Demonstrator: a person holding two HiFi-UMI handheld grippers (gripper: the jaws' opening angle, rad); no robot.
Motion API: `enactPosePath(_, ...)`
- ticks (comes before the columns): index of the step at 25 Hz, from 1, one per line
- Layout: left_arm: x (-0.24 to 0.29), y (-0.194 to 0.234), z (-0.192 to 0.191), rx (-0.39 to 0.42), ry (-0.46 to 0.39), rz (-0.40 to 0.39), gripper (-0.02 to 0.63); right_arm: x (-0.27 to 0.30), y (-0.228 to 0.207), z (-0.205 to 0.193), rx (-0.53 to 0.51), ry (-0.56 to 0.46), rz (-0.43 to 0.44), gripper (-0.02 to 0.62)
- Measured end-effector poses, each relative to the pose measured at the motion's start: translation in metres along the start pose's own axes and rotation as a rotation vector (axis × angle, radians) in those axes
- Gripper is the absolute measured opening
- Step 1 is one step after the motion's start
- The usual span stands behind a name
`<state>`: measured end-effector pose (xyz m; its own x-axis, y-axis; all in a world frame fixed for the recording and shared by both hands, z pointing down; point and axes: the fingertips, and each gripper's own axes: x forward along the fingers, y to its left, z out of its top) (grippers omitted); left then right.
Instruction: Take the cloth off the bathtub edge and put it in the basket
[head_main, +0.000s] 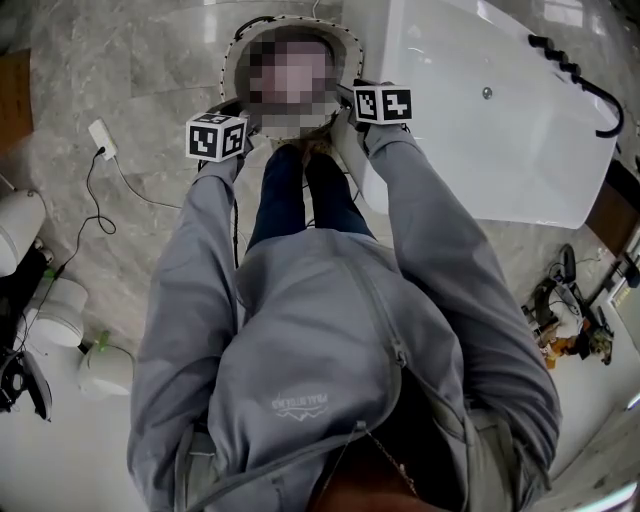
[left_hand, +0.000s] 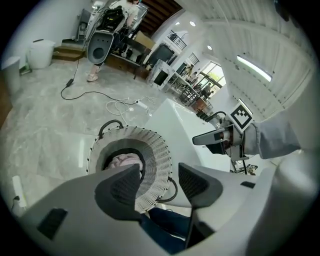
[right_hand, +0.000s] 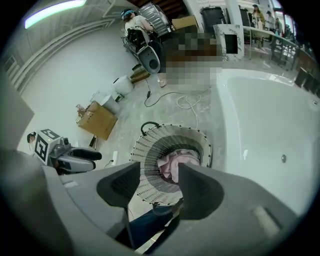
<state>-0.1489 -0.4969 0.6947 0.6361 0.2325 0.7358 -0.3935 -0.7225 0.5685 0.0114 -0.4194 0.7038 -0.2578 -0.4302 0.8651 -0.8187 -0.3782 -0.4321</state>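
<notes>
Only the gripper views show the pink cloth (right_hand: 172, 164) inside the basket (right_hand: 145, 150) (bathtub (right_hand: 270, 125) just beside), with the left gripper (left_hand: 159, 172) and right gripper (right_hand: 159, 172) above its rim, jaws apart and empty.

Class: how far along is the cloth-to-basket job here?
Done: the pink cloth lies inside the basket; no cloth shows on the bathtub. In hand: nothing; the left gripper and right gripper hover open above the basket. Left: nothing visible.

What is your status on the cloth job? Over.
Left gripper open, empty. Right gripper open, empty. Cloth inside basket. Nothing in the way.
</notes>
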Motion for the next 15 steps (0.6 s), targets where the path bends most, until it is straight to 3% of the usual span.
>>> enactPosePath(6, -0.004, -0.004, -0.001, 0.004, -0.006, 0.004, 0.224, -0.004, 0.006, -0.005, 0.001, -0.019, 0.000, 0.219)
enactPosePath(10, -0.009, -0.011, 0.004, 0.027, -0.020, 0.022, 0.222, -0.011, 0.030, -0.001, -0.004, -0.072, 0.075, 0.214)
enactPosePath(11, -0.012, -0.014, 0.007, 0.035, -0.034, 0.028, 0.200, -0.016, 0.035, 0.001, -0.004, -0.098, 0.091, 0.201)
enactPosePath(13, -0.019, -0.021, 0.016, 0.056, -0.075, 0.044, 0.061, -0.027, 0.040, 0.005, -0.015, -0.149, 0.094, 0.140)
enactPosePath(15, -0.026, -0.032, 0.025, 0.085, -0.117, 0.042, 0.031, -0.038, 0.046, 0.006, -0.058, -0.182, 0.082, 0.039)
